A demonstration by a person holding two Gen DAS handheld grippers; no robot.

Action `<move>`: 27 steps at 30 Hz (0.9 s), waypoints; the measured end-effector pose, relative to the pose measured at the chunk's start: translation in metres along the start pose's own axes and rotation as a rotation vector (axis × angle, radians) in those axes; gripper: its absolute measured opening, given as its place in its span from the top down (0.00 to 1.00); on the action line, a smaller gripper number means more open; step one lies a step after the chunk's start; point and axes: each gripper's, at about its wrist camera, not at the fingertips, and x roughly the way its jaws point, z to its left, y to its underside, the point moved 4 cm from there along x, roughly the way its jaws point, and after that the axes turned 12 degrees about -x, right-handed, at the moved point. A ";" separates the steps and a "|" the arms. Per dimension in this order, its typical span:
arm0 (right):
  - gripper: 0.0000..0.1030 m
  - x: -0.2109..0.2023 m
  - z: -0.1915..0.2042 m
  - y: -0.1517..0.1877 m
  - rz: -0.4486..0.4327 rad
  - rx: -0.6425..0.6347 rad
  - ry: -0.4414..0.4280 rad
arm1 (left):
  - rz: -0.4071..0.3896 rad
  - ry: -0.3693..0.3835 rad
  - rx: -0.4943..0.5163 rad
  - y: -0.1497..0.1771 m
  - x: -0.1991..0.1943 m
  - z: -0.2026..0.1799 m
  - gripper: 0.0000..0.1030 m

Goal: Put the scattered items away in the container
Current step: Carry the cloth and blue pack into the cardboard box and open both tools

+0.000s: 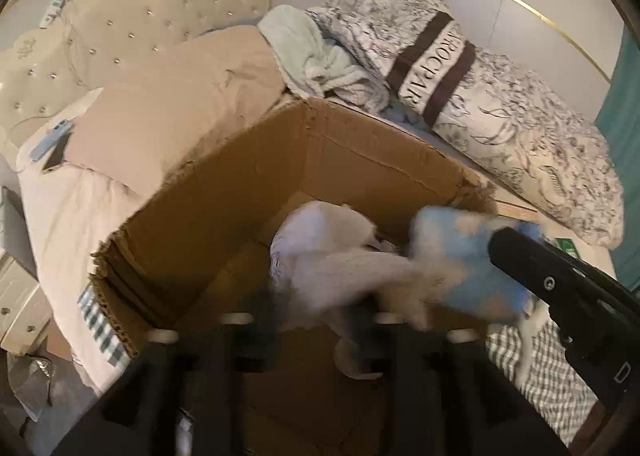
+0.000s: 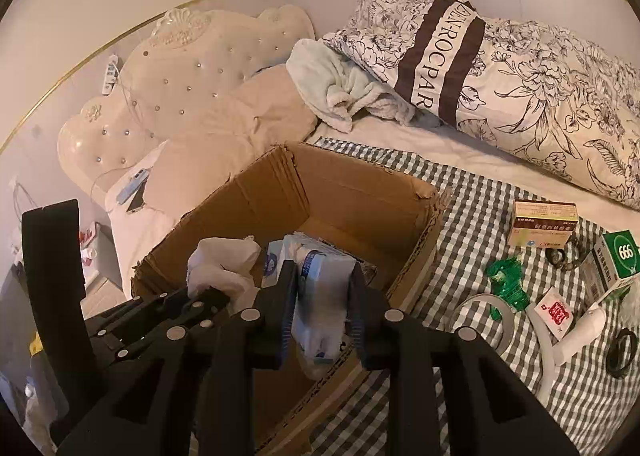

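An open cardboard box (image 2: 352,191) stands on the checked bedsheet; it also shows in the left wrist view (image 1: 360,151). My right gripper (image 2: 322,296) is shut on a blue-and-white tissue pack (image 2: 324,296) over the box's near side. In the left wrist view that pack (image 1: 468,256) is blurred, with the right gripper (image 1: 500,246) behind it. My left gripper (image 1: 312,320) is over the box holding a blurred white cloth (image 1: 344,268); its fingertips are smeared. The white cloth shows in the right wrist view (image 2: 224,260).
On the sheet to the box's right lie a tan medicine box (image 2: 542,223), a green-white box (image 2: 612,264), green wrapper (image 2: 508,280), tape roll (image 2: 484,316), white tube (image 2: 580,332), a red-printed card (image 2: 556,312). Floral pillow (image 2: 520,67), towel (image 2: 332,83), headboard (image 2: 192,67) behind.
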 end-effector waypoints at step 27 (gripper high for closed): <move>0.42 -0.051 -0.032 0.017 -0.055 0.083 0.014 | 0.065 -0.044 -0.039 0.016 -0.016 -0.012 0.00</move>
